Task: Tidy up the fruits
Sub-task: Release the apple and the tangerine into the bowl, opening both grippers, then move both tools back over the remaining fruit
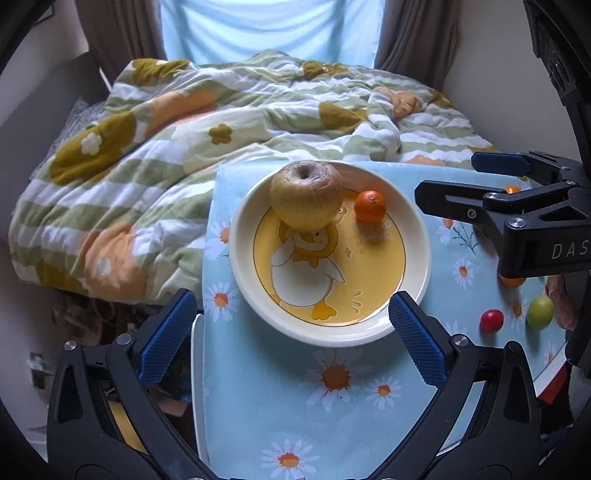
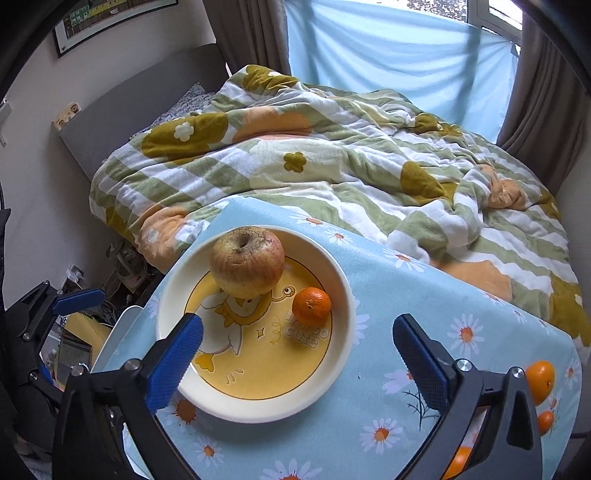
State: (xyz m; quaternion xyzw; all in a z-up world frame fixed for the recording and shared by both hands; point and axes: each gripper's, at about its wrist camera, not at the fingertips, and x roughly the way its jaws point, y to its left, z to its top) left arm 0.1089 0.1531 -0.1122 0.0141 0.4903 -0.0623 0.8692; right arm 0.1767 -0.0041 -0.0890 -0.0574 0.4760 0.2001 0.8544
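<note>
Reaching right of your right gripper [image 2: 295,354], jaws apart and empty, you'll find a tangerine [image 2: 540,380]: light, soft-skinned, rolls easily; pinch gently across its middle.

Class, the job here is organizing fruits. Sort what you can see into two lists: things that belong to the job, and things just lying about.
Belongs to the job:
- apple on the plate
- small orange on the plate
- oranges, red fruit and green fruit loose on the tablecloth
- left gripper and right gripper, both open and empty

Just lying about:
- rumpled quilt
- curtains
- wall picture
</note>
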